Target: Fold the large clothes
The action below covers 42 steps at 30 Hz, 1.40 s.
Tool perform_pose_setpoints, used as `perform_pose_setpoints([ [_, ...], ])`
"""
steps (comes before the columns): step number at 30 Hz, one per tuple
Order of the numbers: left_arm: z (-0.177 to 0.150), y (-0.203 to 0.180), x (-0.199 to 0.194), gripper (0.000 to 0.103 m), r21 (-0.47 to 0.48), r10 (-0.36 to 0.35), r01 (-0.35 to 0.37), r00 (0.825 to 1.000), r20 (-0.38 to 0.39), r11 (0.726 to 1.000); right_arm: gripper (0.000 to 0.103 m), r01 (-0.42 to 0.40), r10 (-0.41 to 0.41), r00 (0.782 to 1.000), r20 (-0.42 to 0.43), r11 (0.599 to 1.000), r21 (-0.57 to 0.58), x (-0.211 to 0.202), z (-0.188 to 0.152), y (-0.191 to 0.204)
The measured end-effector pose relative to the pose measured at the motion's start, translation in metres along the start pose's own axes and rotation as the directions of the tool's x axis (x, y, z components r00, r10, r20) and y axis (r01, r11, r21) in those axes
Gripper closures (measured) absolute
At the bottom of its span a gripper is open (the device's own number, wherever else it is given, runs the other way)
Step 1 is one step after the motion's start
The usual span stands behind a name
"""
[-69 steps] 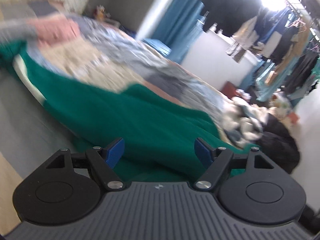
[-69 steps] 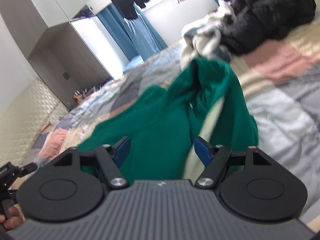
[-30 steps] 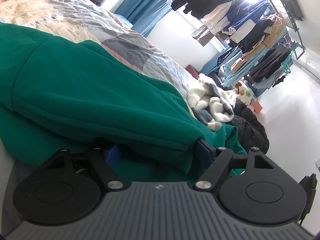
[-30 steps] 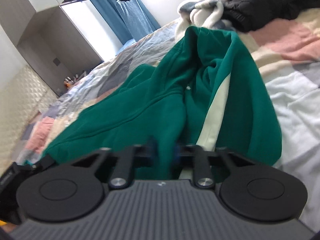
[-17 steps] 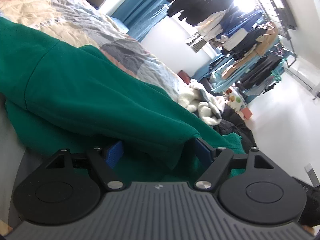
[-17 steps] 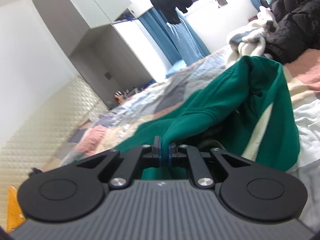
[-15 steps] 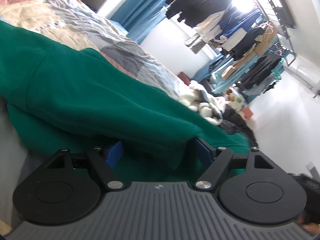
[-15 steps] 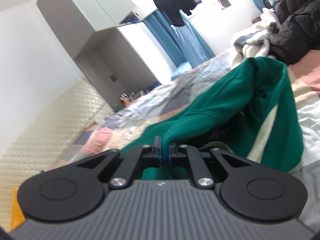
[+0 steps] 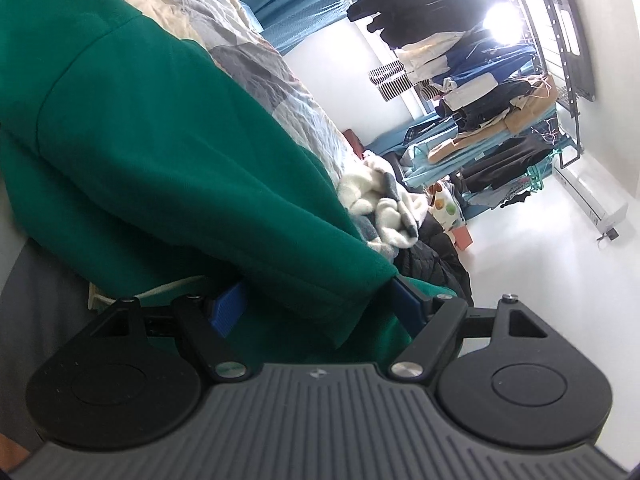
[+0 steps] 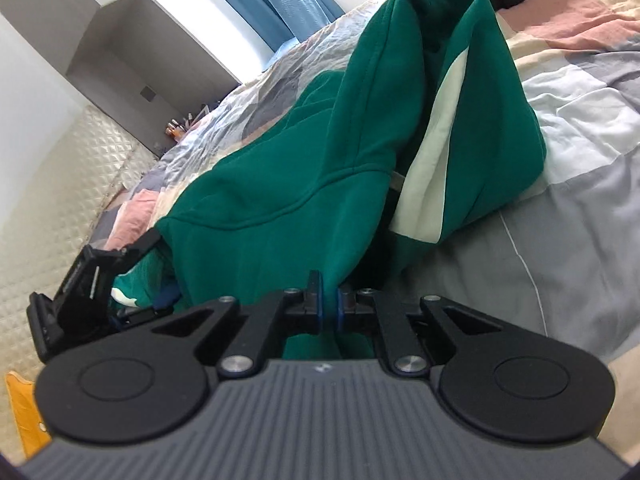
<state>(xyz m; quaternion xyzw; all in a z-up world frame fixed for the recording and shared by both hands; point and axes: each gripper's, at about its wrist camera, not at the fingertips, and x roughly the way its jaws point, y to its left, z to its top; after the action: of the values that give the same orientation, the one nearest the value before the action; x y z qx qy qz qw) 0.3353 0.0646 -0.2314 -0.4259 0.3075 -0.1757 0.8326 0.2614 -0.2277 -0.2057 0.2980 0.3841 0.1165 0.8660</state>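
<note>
A large green sweatshirt (image 10: 280, 176) with a cream stripe (image 10: 436, 120) lies heaped on the bed. My right gripper (image 10: 330, 308) is shut on a fold of its green cloth, which rises from the pads in a taut ridge. In the left wrist view the sweatshirt (image 9: 168, 152) fills the left half. My left gripper (image 9: 318, 306) stands open, and a thick green hem drapes loosely between its blue pads (image 9: 228, 308). The left gripper's black body (image 10: 80, 292) shows at the left of the right wrist view, tucked under the garment's edge.
A patchwork quilt (image 10: 580, 128) covers the bed. A white fleece (image 9: 384, 208) and a black jacket (image 9: 432, 256) are piled at the far end. A crowded clothes rack (image 9: 492, 120), blue curtains (image 10: 296, 0) and a quilted headboard (image 10: 72, 184) surround the bed.
The right gripper stayed shut and carried its pinched fold upward and sideways, pulling the cloth taut. The left gripper, still open, rolled and slid further under the green hem.
</note>
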Motion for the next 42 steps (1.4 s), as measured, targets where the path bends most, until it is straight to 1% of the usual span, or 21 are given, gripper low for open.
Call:
perform_pose_setpoints([
  [1, -0.001, -0.001, 0.0, 0.022, -0.001, -0.004, 0.004, 1.0, -0.001, 1.0, 0.09, -0.013, 0.013, 1.0, 0.018, 1.0, -0.003, -0.002, 0.002, 0.001],
  [2, -0.001, -0.001, 0.001, 0.022, -0.002, -0.007, 0.007, 1.0, -0.002, 1.0, 0.084, -0.027, 0.028, 0.999, 0.03, 1.0, -0.009, -0.004, 0.004, 0.002],
  [3, -0.002, -0.002, 0.0, 0.022, -0.001, -0.01, 0.01, 1.0, -0.001, 1.0, 0.069, -0.037, 0.037, 0.998, 0.042, 0.999, -0.019, -0.007, 0.006, 0.002],
  [4, -0.002, -0.003, 0.001, 0.022, -0.001, -0.01, 0.01, 1.0, 0.0, 1.0, 0.058, -0.041, 0.043, 0.997, 0.059, 0.999, -0.03, -0.009, 0.007, 0.0],
  [5, -0.002, -0.004, 0.001, 0.022, 0.0, -0.008, 0.008, 1.0, 0.001, 1.0, 0.038, -0.043, 0.046, 0.995, 0.085, 0.998, -0.039, -0.012, 0.008, -0.002],
  [6, -0.003, -0.004, 0.002, 0.022, 0.002, -0.006, 0.006, 1.0, -0.001, 1.0, 0.035, -0.039, 0.044, 0.993, 0.11, 0.998, -0.042, -0.014, 0.01, -0.003],
  [10, -0.003, -0.008, 0.007, 0.022, 0.006, -0.003, 0.003, 1.0, -0.004, 1.0, 0.035, -0.066, 0.069, 0.985, 0.158, 0.997, -0.026, -0.011, 0.027, -0.012],
  [14, -0.004, -0.007, 0.007, 0.022, 0.015, -0.001, 0.001, 1.0, -0.007, 1.0, 0.035, -0.048, 0.045, 0.985, 0.166, 0.999, 0.013, 0.012, 0.052, -0.019],
  [16, -0.004, -0.007, 0.008, 0.022, 0.015, -0.002, 0.002, 1.0, -0.011, 1.0, 0.035, -0.021, 0.019, 0.988, 0.152, 1.0, 0.016, 0.027, 0.06, -0.021],
  [18, -0.003, -0.005, 0.008, 0.022, 0.015, -0.006, 0.006, 1.0, -0.018, 1.0, 0.033, -0.01, 0.004, 0.992, 0.123, 0.999, 0.046, 0.041, 0.068, -0.023],
  [20, -0.001, -0.007, 0.009, 0.022, 0.017, -0.005, 0.006, 1.0, -0.015, 1.0, 0.031, -0.027, 0.02, 0.996, 0.091, 0.997, 0.071, 0.053, 0.074, -0.028],
  [23, 0.0, -0.009, 0.01, 0.022, 0.023, -0.005, 0.006, 1.0, -0.011, 1.0, 0.032, -0.048, 0.044, 0.998, 0.05, 0.995, 0.091, 0.07, 0.08, -0.032],
  [25, 0.0, -0.009, 0.01, 0.022, 0.029, -0.007, 0.007, 1.0, -0.008, 1.0, 0.033, -0.034, 0.031, 0.999, 0.031, 0.996, 0.085, 0.076, 0.078, -0.032],
  [26, 0.0, -0.009, 0.011, 0.022, 0.032, -0.008, 0.008, 1.0, -0.007, 0.999, 0.038, -0.03, 0.028, 0.999, 0.029, 0.996, 0.08, 0.077, 0.075, -0.031],
  [27, -0.002, -0.008, 0.011, 0.021, 0.034, -0.009, 0.009, 1.0, -0.006, 0.999, 0.051, -0.019, 0.017, 0.999, 0.03, 0.997, 0.074, 0.077, 0.073, -0.03],
  [28, -0.002, -0.008, 0.012, 0.02, 0.036, -0.011, 0.011, 1.0, -0.007, 0.999, 0.06, 0.004, -0.007, 0.999, 0.032, 0.998, 0.07, 0.076, 0.071, -0.03],
  [30, -0.002, -0.008, 0.014, 0.02, 0.037, -0.015, 0.016, 1.0, -0.013, 0.999, 0.072, 0.016, -0.019, 0.999, 0.04, 0.997, 0.077, 0.07, 0.069, -0.03],
  [33, -0.003, -0.007, 0.016, 0.019, 0.042, -0.006, 0.006, 1.0, -0.018, 0.999, 0.076, -0.032, 0.025, 0.996, 0.083, 0.995, 0.093, 0.05, 0.067, -0.027],
  [37, -0.003, -0.011, 0.015, 0.018, 0.072, 0.014, -0.013, 1.0, -0.015, 0.997, 0.077, -0.094, 0.091, 0.984, 0.15, 0.995, 0.015, 0.018, 0.061, -0.011],
  [40, -0.005, -0.019, 0.014, 0.018, 0.111, 0.05, -0.05, 0.999, 0.001, 0.993, 0.077, -0.104, 0.109, 0.98, 0.167, 0.994, -0.04, -0.001, 0.052, -0.005],
  [42, -0.007, -0.023, 0.015, 0.017, 0.126, 0.067, -0.067, 0.998, 0.007, 0.99, 0.077, -0.107, 0.113, 0.979, 0.168, 0.993, -0.046, -0.007, 0.045, -0.005],
])
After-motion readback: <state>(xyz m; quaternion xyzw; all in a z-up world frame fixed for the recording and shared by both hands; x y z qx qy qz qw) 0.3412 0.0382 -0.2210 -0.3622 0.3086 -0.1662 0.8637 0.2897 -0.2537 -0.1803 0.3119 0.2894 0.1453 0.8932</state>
